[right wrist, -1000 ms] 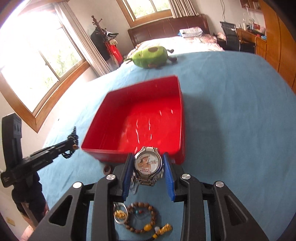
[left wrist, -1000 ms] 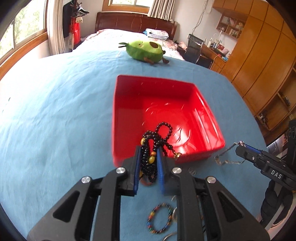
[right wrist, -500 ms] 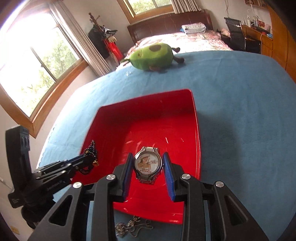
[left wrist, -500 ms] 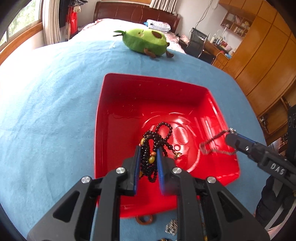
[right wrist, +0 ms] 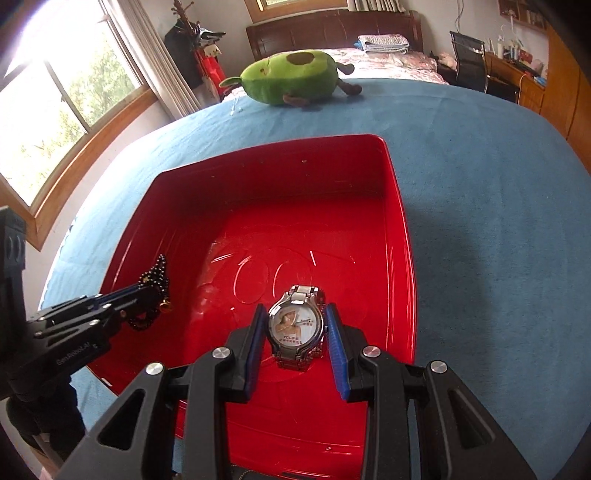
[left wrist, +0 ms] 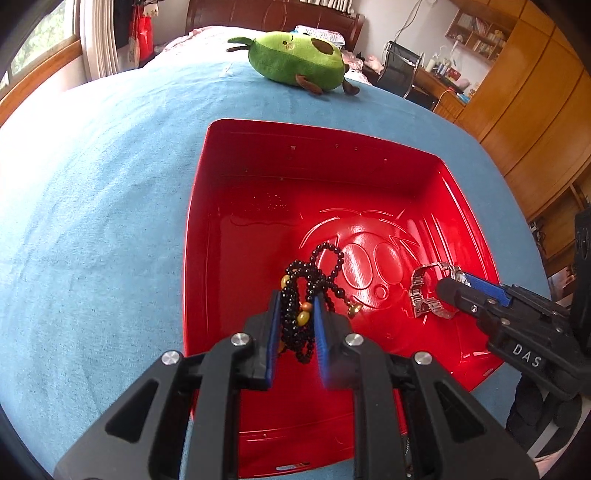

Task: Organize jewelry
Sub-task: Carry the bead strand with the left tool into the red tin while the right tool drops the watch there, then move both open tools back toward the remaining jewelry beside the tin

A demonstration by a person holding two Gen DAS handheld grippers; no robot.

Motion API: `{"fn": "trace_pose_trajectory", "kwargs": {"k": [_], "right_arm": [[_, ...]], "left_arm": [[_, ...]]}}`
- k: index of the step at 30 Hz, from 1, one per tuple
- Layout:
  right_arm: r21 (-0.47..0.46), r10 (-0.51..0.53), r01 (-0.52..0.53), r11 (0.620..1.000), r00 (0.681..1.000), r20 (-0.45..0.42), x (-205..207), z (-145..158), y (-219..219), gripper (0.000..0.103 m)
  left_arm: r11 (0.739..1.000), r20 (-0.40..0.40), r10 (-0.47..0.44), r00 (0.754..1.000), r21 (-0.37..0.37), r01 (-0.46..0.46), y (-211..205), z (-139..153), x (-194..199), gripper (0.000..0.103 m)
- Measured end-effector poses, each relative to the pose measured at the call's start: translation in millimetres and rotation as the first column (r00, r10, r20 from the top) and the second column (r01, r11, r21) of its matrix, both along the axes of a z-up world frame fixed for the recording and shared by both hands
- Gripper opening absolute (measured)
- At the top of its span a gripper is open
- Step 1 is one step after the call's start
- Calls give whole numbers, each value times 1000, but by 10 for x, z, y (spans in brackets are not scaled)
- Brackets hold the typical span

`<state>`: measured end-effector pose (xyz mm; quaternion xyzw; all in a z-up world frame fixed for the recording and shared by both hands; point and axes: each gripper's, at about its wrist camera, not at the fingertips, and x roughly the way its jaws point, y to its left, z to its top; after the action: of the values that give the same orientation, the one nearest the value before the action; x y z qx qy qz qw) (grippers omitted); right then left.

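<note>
Blue bedspread point(left wrist: 92, 206) carries a red tray point(left wrist: 258, 177). Over its left side, the left gripper point(left wrist: 295, 314) angles downward, jaws easing apart around black beads point(left wrist: 295, 291). Right gripper point(right wrist: 297, 325), likewise tilted, clamps a watch point(right wrist: 295, 321) above the tray floor.

A blue cloth point(left wrist: 92, 192) covers the near surface, with a green avocado plush toy point(left wrist: 295, 62) lying at its far edge. Beyond it stands a bed with a dark wooden headboard point(right wrist: 332, 33) and folded linen point(right wrist: 384, 40). On the left, a wood-framed window point(right wrist: 62, 99) lets in bright daylight beside a pale curtain point(right wrist: 155, 62), and clothes hang on a rack point(right wrist: 188, 40) in the far corner. On the right stand tall wooden wardrobes point(left wrist: 535, 122), a cluttered desk point(left wrist: 439, 79) and a black chair point(left wrist: 400, 68). The walls are pale.
</note>
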<state>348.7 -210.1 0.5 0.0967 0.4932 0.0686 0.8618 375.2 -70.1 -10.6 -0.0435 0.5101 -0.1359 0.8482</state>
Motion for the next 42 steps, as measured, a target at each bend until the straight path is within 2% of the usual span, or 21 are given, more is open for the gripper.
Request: {"fn": "trace_pose_trajectory", "kwargs": {"k": [4, 6, 10, 12, 14, 24, 30, 34, 38, 42], "right_arm": [[-5, 2, -2, 1000, 1000, -1, -9, 10, 3, 33], [-4, -1, 1, 1000, 1000, 8, -24, 29, -11, 35], [4, -7, 7, 1000, 1000, 26, -58, 94, -46, 35], [-1, -10, 10, 1000, 999, 36, -88, 136, -54, 35], [-2, -11, 11, 1000, 999, 45, -139, 183, -57, 35], [-8, -53, 53, 999, 996, 67, -475, 381, -112, 36], [-7, -38, 39, 999, 993, 115, -902, 569, -96, 36], [13, -4, 2, 1000, 992, 127, -1137, 592, -11, 36], [60, 29, -34, 998, 996, 87, -1303, 405, 60, 36], [76, 43, -46, 996, 998, 41, -1317, 233, 93, 36]], "left_arm": [[1000, 7, -2, 1000, 6, 2, -5, -2, -1, 17], [1000, -1, -8, 1000, -6, 8, -2, 9, -3, 25], [1000, 3, -7, 1000, -8, 7, 3, 51, -39, 27], [1000, 15, -4, 1000, -10, 4, 15, 110, -80, 39], [1000, 46, 2, 999, 8, -3, 18, 184, -132, 45], [995, 132, 47, 990, 77, -58, 74, 505, -543, 67], [991, 159, 33, 987, 123, -53, 109, 576, -959, 68], [990, 151, 34, 988, 130, -54, 139, 575, -1185, 68], [988, 160, 57, 986, 134, -79, 194, 516, -1413, 66], [991, 100, 57, 993, 119, -69, 198, 328, -1430, 65]]}}
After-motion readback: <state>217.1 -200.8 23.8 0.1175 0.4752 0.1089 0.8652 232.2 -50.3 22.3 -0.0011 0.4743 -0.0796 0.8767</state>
